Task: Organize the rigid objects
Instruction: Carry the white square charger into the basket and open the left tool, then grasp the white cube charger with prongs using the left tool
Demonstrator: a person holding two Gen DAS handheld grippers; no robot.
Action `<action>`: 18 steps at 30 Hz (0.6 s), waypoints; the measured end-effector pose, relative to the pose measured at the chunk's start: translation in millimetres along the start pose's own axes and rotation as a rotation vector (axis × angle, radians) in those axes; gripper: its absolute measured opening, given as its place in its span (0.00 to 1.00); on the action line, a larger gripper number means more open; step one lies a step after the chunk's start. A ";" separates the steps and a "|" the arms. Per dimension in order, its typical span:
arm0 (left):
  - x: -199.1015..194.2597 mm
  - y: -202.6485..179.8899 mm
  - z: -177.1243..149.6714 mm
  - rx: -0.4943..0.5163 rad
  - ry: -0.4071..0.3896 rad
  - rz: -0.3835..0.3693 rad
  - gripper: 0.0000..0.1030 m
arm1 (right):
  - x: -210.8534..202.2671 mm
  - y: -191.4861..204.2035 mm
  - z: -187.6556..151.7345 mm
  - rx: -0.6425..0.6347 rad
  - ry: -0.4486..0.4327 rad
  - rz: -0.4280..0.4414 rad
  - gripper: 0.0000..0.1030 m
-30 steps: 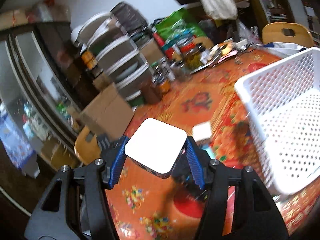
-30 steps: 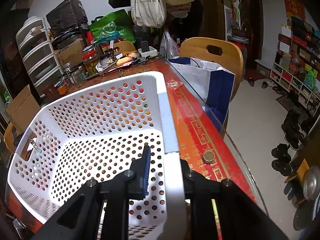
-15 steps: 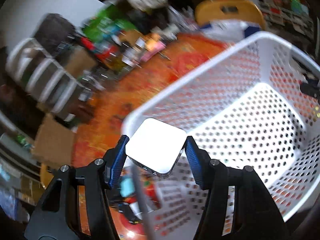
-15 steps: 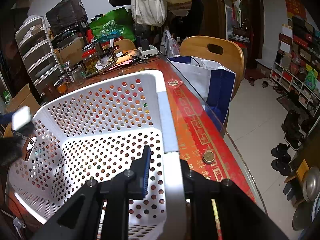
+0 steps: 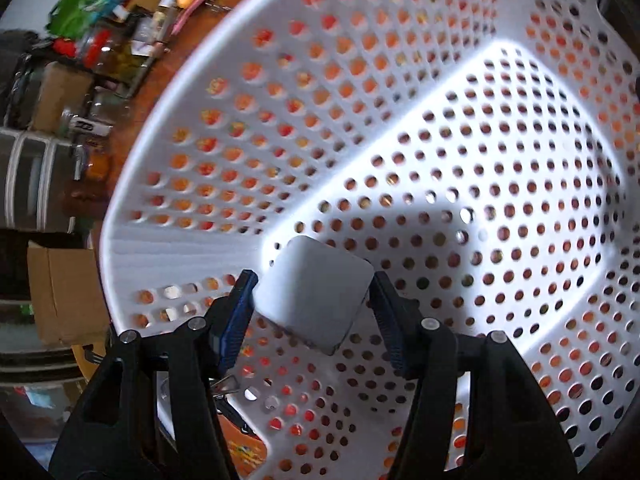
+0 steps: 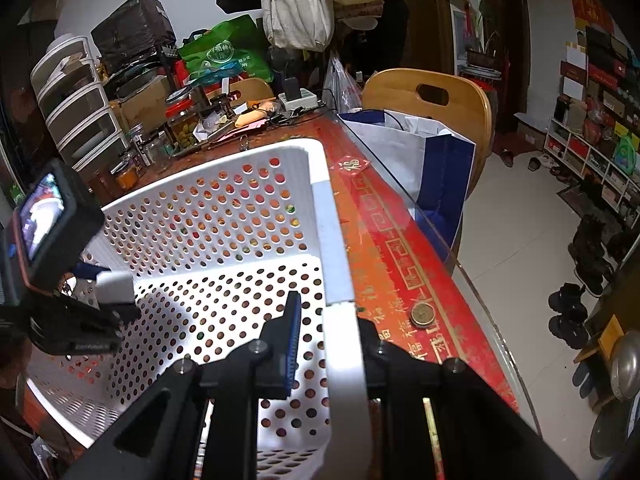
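The left tool (image 5: 312,300), jaws opening, has the white square box (image 5: 316,292) between them inside the white basket (image 5: 460,128). The right tool (image 6: 332,336) pinches the basket's rim

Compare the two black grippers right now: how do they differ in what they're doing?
The left gripper has its jaws opening around a small white rounded-square box over the floor of the white perforated plastic basket; the right gripper is shut on that basket's rim. The left points steeply down into the basket, the right reaches in from its edge. Both have blue-padded fingers.
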State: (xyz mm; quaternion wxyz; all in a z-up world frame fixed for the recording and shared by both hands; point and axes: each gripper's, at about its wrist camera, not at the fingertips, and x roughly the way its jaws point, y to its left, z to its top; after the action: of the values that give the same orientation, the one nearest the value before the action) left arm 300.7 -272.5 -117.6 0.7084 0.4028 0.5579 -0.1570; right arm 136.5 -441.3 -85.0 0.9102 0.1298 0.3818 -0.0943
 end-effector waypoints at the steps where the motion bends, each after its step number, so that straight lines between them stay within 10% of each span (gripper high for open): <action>1: 0.1 -1.7 0.6 0.010 -0.006 0.010 0.64 | 0.0 0.0 -0.2 -0.001 0.000 0.000 0.15; 6: -48.4 19.2 -17.6 -0.117 -0.226 0.026 0.79 | 1.4 1.6 1.7 -0.013 0.009 -0.013 0.15; 11: -109.1 127.5 -122.1 -0.386 -0.491 -0.033 1.00 | 2.1 2.4 3.6 -0.018 0.013 -0.024 0.15; 18: 7.9 255.4 -207.7 -0.736 -0.282 -0.008 1.00 | 1.3 5.1 3.2 -0.025 0.003 -0.033 0.15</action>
State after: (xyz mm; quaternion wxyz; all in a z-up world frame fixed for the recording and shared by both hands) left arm 336.9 44.2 -34.8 0.8745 0.0942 0.4758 -0.0032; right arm 141.0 -437.5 -83.0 0.9094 0.1121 0.3867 -0.1045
